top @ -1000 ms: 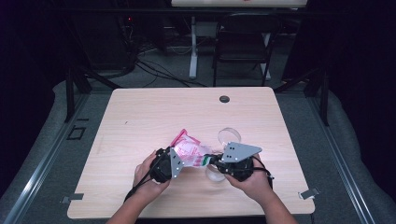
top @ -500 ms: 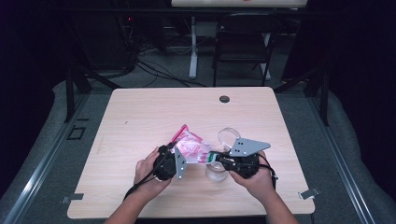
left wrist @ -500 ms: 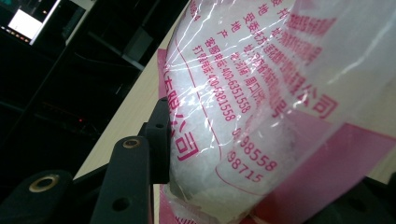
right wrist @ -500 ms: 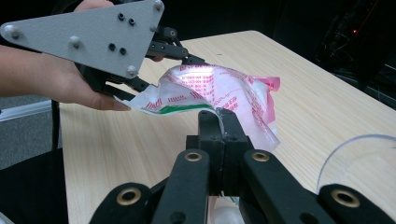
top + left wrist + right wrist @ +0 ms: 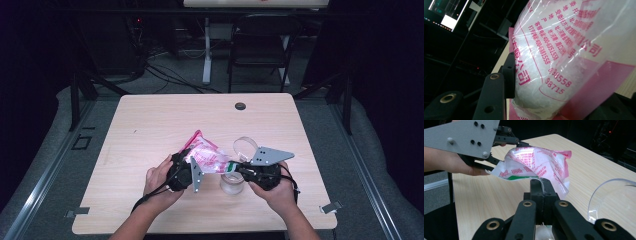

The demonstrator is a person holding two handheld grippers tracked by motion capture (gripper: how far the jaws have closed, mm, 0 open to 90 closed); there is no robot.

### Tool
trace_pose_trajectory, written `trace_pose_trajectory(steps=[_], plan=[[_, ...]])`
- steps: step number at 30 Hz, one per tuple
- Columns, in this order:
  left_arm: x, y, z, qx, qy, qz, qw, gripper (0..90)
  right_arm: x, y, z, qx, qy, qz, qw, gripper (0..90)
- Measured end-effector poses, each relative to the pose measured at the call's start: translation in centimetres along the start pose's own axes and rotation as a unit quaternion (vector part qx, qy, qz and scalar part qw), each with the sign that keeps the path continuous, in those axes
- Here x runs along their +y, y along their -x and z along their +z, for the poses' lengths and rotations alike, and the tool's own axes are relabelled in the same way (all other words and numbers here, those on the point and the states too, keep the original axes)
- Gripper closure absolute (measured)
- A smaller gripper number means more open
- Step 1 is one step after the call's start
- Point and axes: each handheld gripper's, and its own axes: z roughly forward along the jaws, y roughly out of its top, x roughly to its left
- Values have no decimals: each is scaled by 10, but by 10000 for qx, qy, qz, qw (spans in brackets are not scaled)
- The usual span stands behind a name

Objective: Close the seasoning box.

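Fig.: pink-printed bag is held above table over clear cup. L. gripper is clamped on bag's body; r. gripper is pinched tight on its edge. Bag looks not yet emptied; pouring into cup judged remaining.

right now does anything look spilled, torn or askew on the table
Nothing looks spilled. The pink and clear plastic bag of white grains is held off the table, crumpled, between the left gripper and the right gripper, which pinches its edge. The clear plastic lid lies loose behind the clear plastic cup.
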Motion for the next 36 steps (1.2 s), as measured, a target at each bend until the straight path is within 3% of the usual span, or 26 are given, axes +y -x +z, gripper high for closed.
trace_pose_trajectory(steps=[18, 22, 36], plan=[[6, 1, 0, 161, -55, 364, 9992, 575, -11, 7, 4, -220, -111, 43, 9997, 900], [7, 1, 2, 184, -9, 333, 9993, 576, -13, 9, 5, -270, -150, 45, 9995, 900], [10, -1, 2, 354, -55, 622, 9974, 578, -17, 11, 7, -333, -198, 37, 9992, 900]])
